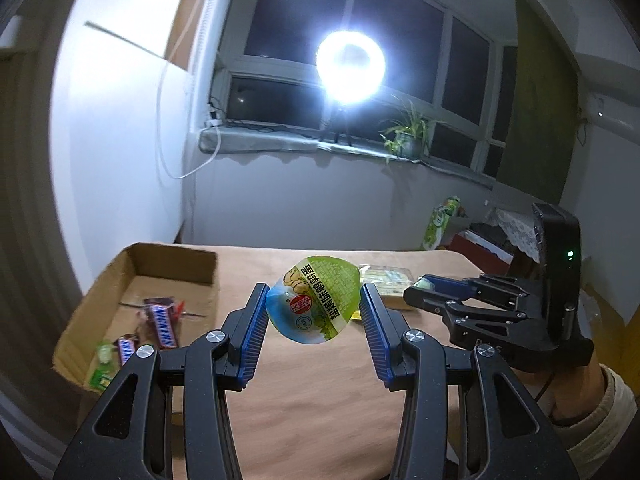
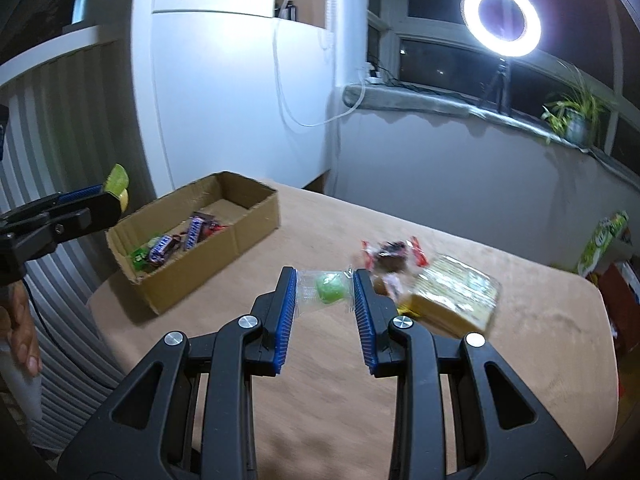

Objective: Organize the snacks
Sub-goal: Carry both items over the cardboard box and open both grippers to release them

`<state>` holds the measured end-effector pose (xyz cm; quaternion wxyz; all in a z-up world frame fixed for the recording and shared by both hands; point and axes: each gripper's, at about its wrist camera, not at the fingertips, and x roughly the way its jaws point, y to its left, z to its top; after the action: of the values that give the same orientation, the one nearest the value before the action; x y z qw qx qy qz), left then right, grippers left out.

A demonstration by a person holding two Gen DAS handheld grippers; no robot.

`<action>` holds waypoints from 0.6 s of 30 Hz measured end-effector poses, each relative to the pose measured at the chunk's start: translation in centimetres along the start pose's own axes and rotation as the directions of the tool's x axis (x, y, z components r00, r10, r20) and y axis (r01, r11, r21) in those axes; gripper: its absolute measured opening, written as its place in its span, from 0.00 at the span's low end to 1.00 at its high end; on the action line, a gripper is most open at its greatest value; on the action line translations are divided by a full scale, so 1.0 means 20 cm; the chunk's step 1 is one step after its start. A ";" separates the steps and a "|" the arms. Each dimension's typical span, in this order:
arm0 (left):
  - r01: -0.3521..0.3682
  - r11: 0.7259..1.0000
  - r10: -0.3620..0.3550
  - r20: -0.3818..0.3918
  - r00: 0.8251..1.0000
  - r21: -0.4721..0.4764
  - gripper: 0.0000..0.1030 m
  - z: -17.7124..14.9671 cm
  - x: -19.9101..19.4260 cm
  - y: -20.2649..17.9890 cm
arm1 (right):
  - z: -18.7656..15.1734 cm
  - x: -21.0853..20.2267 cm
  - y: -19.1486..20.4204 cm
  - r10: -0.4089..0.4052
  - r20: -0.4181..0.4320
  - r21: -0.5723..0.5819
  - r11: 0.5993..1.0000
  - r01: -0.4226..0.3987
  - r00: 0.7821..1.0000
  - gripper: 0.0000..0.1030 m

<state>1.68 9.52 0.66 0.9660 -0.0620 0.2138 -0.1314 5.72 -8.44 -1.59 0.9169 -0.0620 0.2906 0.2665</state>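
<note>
A brown open-topped cardboard box (image 2: 192,240) sits at the left end of a tan counter (image 2: 520,320) and already holds part of the sorting: two dark blue-and-brown wrapped chocolate bars (image 2: 176,240), a red-ended wrapped sweet and a small green packet (image 2: 140,258). By that showing, the task looks roughly midway — some snacks are in, two more are in the air, and a few remain on the counter. Still lying there, well apart from the box, are a blurred red-and-white wrapped snack (image 2: 394,258) and a clear-wrapped block of pale yellow biscuits (image 2: 456,300), touching or nearly touching each other. The left claw (image 1: 314,302) is partly closed on a round jelly cup with a green, blue and yellow printed foil lid (image 1: 314,300), its blue ribbed pads pressing the cup's two sides; the cup hangs above the counter, just right of the box. The right claw (image 2: 325,290) is drawn narrower and pinches a small clear plastic wrapper with a round green candy inside (image 2: 330,288) — held by the wrapper's edges, lifted off the counter between the box and the leftover snacks. Neither held snack is over the box yet.
</note>
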 end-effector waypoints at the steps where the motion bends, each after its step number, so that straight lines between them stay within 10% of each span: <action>1: -0.004 1.000 0.004 0.003 1.000 -0.008 0.43 0.00 -0.01 0.03 | 0.01 0.01 0.02 0.003 0.000 -0.008 1.000 -0.003 1.000 0.29; 18: -0.091 0.983 0.093 0.005 0.996 -0.158 0.43 -0.12 -0.11 0.46 | 0.19 0.29 0.49 0.108 -0.032 -0.146 0.983 -0.111 0.994 0.29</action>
<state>0.83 18.72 -2.21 0.9644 -0.1288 0.2203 -0.0688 6.59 3.50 -1.31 0.8901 -0.1167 0.2843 0.3366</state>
